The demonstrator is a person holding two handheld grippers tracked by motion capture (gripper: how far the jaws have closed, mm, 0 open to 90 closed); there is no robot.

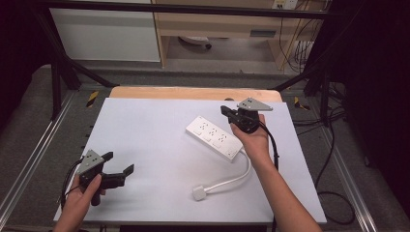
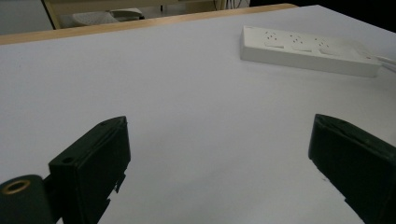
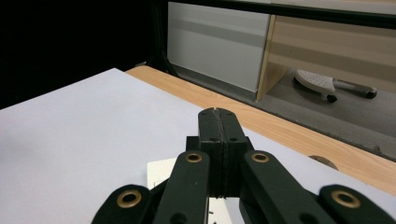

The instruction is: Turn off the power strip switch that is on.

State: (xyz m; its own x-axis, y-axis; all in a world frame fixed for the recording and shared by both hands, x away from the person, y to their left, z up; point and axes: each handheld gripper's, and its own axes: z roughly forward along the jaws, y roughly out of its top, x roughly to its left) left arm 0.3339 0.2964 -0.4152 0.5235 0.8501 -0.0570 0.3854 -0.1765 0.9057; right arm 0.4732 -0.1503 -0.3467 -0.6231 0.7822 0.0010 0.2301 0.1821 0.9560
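A white power strip (image 1: 214, 137) lies slantwise near the middle of the white table top (image 1: 145, 140), with its cable (image 1: 232, 180) curling toward the front and ending in a white plug (image 1: 199, 193). My right gripper (image 1: 225, 110) hovers above the strip's far right side, jaws pressed together with nothing between them (image 3: 218, 114). My left gripper (image 1: 118, 163) rests near the front left corner, jaws wide apart and empty (image 2: 217, 149). In the left gripper view the power strip (image 2: 308, 51) lies ahead at the upper right.
A wooden table edge (image 1: 193, 93) runs along the back. Beyond it stand a white cabinet (image 1: 106, 34) and a wooden shelf unit (image 1: 222, 24). Black frame bars (image 1: 63, 72) and cables (image 1: 329, 145) flank the table.
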